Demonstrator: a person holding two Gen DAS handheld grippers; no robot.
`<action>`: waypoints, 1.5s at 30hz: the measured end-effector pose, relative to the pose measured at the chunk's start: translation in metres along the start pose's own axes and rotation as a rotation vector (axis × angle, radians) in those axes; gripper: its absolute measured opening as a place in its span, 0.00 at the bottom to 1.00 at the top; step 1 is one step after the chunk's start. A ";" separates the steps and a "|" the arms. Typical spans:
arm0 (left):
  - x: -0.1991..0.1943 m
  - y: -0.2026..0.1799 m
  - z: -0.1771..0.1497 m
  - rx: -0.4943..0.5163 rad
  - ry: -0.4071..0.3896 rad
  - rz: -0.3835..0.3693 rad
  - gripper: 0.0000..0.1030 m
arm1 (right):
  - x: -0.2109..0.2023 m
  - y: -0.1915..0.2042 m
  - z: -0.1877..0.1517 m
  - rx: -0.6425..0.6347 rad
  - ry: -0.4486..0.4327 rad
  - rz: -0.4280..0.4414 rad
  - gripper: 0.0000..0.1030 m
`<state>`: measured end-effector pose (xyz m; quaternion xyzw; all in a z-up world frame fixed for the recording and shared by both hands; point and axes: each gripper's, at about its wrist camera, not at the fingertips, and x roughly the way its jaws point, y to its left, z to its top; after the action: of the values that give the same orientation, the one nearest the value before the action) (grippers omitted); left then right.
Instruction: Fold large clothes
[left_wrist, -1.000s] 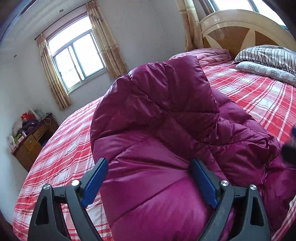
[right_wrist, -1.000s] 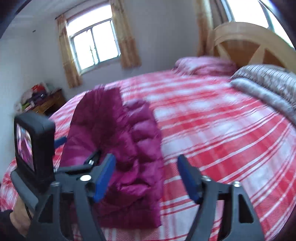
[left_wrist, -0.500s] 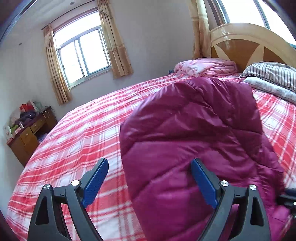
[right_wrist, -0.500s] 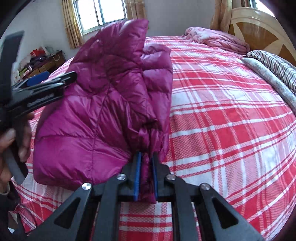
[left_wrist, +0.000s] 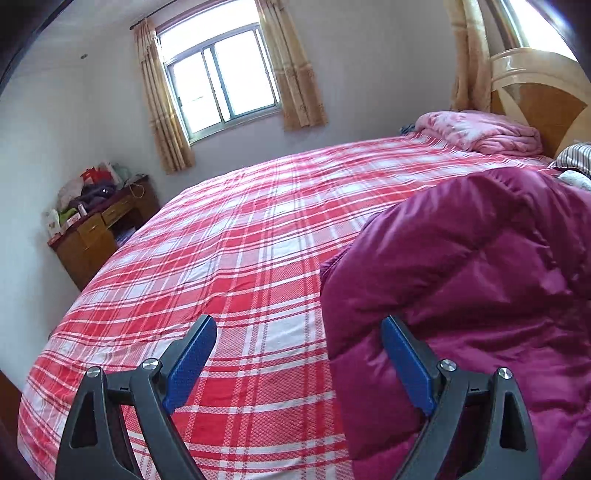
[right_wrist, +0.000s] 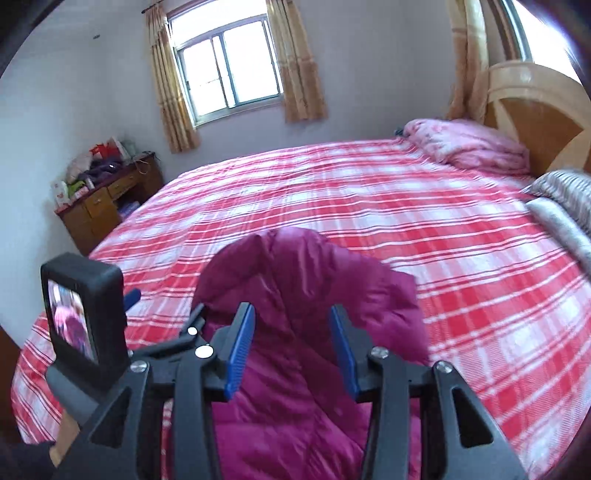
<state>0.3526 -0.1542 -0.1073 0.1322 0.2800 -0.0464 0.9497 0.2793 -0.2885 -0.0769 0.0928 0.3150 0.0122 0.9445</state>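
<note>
A magenta puffer jacket (left_wrist: 480, 288) lies bunched on the red plaid bed sheet (left_wrist: 240, 258). My left gripper (left_wrist: 299, 363) stands open wide over the sheet. Its right pad (left_wrist: 406, 365) sits at the jacket's left edge, and nothing is gripped. In the right wrist view the jacket (right_wrist: 303, 280) lies heaped just below and ahead of my right gripper (right_wrist: 291, 350). Those jaws are opening, with loose fabric showing between the pads and neither pad pressing on it. The left gripper's camera unit (right_wrist: 85, 321) shows at the left of that view.
A wooden dresser (left_wrist: 99, 232) piled with clutter stands against the left wall. A folded pink quilt (left_wrist: 484, 133) and striped pillows (right_wrist: 565, 192) lie by the wooden headboard (right_wrist: 532, 110). A curtained window (left_wrist: 221, 77) is on the far wall.
Half a second ago the right gripper was shut on a fold of the raised jacket. Its jaws have since parted and the jacket lies lower. The left view swung left, putting the jacket at its right.
</note>
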 end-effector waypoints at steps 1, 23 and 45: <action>0.003 0.000 0.000 -0.008 0.008 -0.006 0.89 | 0.012 -0.005 -0.003 0.008 0.013 -0.006 0.44; 0.022 -0.077 -0.005 0.105 -0.007 -0.030 0.89 | 0.041 -0.062 -0.045 0.005 0.080 -0.194 0.43; 0.040 -0.081 -0.011 0.102 0.049 -0.053 0.91 | 0.058 -0.069 -0.051 0.022 0.142 -0.199 0.45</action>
<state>0.3673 -0.2300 -0.1564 0.1738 0.3040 -0.0825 0.9331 0.2933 -0.3429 -0.1640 0.0702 0.3888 -0.0785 0.9153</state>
